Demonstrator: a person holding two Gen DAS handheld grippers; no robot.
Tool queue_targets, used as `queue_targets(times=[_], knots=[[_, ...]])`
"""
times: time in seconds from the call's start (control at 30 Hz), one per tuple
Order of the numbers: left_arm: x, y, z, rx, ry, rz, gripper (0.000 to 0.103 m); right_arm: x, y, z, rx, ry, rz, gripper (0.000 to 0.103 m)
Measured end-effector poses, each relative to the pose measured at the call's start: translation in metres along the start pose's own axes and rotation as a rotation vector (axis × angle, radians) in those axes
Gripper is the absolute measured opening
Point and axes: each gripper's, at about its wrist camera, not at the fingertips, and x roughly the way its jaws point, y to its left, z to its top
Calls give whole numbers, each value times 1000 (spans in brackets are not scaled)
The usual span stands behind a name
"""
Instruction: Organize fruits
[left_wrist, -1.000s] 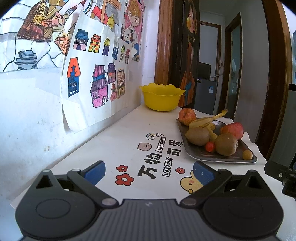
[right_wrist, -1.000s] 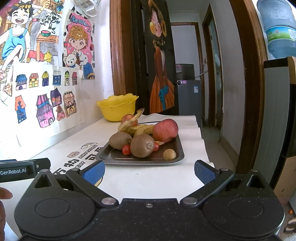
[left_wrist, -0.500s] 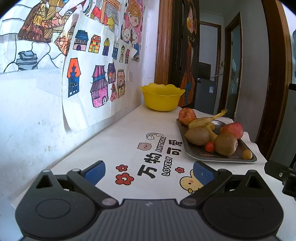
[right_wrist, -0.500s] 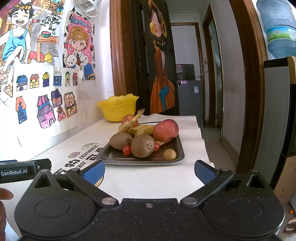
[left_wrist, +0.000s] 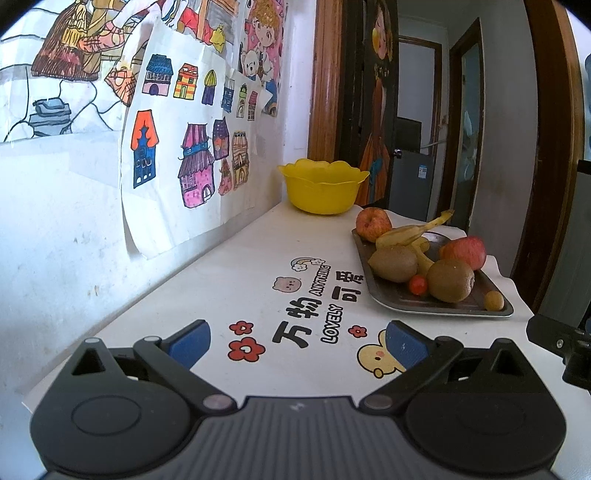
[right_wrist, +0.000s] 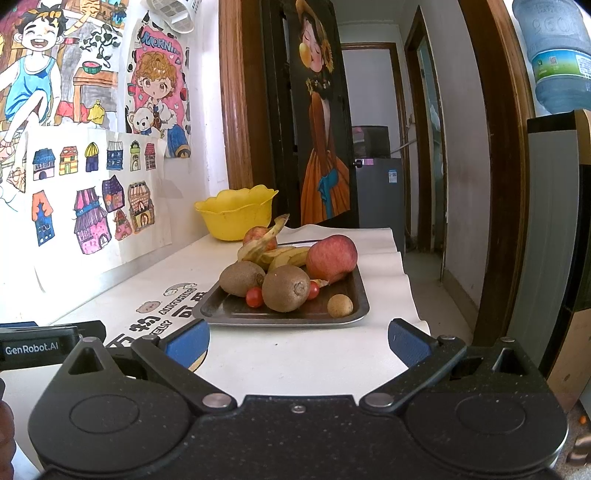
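Observation:
A metal tray (right_wrist: 354, 314) (left_wrist: 391, 299) on the white table holds two kiwis (right_wrist: 286, 288) (left_wrist: 450, 280), two apples (right_wrist: 330, 256) (left_wrist: 463, 251), bananas (right_wrist: 280, 254) (left_wrist: 410, 232), cherry tomatoes (right_wrist: 254, 296) (left_wrist: 418, 284) and a small round brown fruit (right_wrist: 340, 305) (left_wrist: 494, 300). An empty yellow bowl (right_wrist: 236, 214) (left_wrist: 323, 188) stands behind the tray by the wall. My right gripper (right_wrist: 297, 341) is open and empty, just short of the tray's front edge. My left gripper (left_wrist: 297, 343) is open and empty over the printed table cover, left of the tray.
A wall with children's drawings (left_wrist: 184, 147) runs along the table's left side. The table's right edge (right_wrist: 406, 280) drops to the floor by a doorway. A water bottle (right_wrist: 554, 55) sits on a cabinet at the right. The other gripper's body (right_wrist: 44, 347) shows at the left.
Both grippers have crept slightly forward toward the tray. Both stay open and nothing on the tray has moved.

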Motion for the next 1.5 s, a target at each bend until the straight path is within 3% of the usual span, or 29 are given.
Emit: queue_targets(times=[1.5], knots=[[4, -4, -2, 20, 6, 0, 102, 1, 3, -7, 8, 12, 2, 102]])
